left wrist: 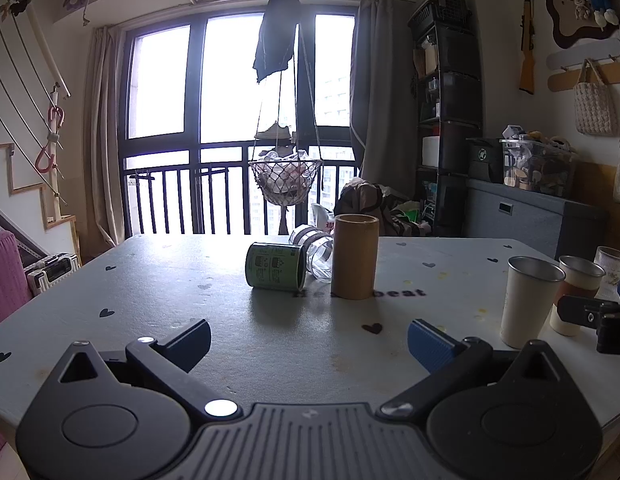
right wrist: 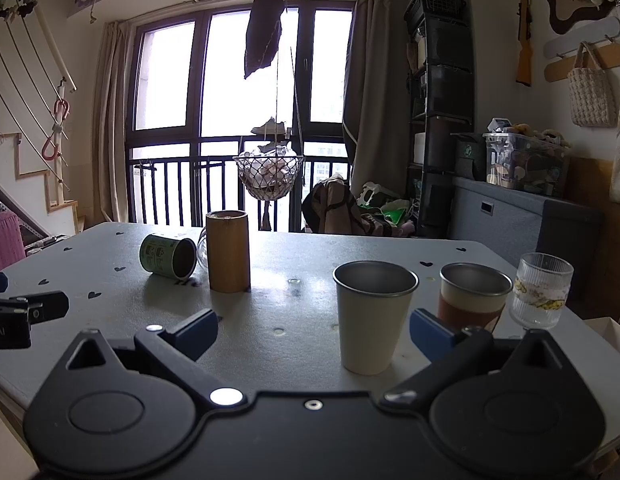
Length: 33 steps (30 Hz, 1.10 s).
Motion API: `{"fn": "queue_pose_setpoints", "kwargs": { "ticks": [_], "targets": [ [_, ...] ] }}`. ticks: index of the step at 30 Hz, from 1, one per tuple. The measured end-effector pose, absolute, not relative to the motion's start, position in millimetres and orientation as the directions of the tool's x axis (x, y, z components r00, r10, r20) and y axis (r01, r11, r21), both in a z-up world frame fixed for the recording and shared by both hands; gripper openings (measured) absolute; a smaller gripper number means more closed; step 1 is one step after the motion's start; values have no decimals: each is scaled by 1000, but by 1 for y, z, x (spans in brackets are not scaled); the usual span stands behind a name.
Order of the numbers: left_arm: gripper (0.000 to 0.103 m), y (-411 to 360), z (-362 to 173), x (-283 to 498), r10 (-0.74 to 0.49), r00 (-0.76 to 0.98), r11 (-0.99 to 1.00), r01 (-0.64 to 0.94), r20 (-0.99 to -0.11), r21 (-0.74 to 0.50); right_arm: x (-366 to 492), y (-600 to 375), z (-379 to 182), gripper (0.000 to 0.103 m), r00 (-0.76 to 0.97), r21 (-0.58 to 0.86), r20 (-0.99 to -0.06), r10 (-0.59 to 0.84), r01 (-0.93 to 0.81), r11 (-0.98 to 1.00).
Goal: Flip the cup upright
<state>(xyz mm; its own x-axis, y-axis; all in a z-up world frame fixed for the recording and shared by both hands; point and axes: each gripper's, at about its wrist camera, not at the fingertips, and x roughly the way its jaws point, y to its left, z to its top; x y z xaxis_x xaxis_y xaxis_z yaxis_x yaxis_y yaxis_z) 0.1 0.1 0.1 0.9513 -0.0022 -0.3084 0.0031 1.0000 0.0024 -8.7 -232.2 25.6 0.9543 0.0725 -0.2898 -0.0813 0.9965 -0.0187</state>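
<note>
A green cup (left wrist: pixel 274 266) lies on its side on the grey table (left wrist: pixel 149 292), mouth toward the right. It also shows in the right wrist view (right wrist: pixel 167 256). A clear glass (left wrist: pixel 316 252) lies on its side behind it. A tall tan bamboo cylinder (left wrist: pixel 356 256) stands beside them; it also shows in the right wrist view (right wrist: pixel 227 251). My left gripper (left wrist: pixel 310 340) is open and empty, well short of the green cup. My right gripper (right wrist: pixel 314 330) is open and empty, with a white cup (right wrist: pixel 372 314) standing upright between its fingers' line.
A brown-banded cup (right wrist: pixel 472 296) and a ribbed clear glass (right wrist: pixel 542 290) stand upright to the right of the white cup. The white cup (left wrist: pixel 528 302) also shows at the right of the left wrist view. The table's near edge lies under both grippers.
</note>
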Motion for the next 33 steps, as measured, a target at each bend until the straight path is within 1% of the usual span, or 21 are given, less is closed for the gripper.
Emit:
{"fn": "queue_pose_setpoints", "kwargs": {
  "ticks": [27, 33],
  "targets": [
    [103, 0, 0, 1, -3, 950, 1000, 3, -312, -1, -9, -232, 25, 103, 954, -19, -290, 73, -82, 996],
    [103, 0, -7, 18, -23, 954, 999, 12, -298, -40, -9, -233, 24, 103, 954, -14, -291, 74, -82, 997]
  ]
}}
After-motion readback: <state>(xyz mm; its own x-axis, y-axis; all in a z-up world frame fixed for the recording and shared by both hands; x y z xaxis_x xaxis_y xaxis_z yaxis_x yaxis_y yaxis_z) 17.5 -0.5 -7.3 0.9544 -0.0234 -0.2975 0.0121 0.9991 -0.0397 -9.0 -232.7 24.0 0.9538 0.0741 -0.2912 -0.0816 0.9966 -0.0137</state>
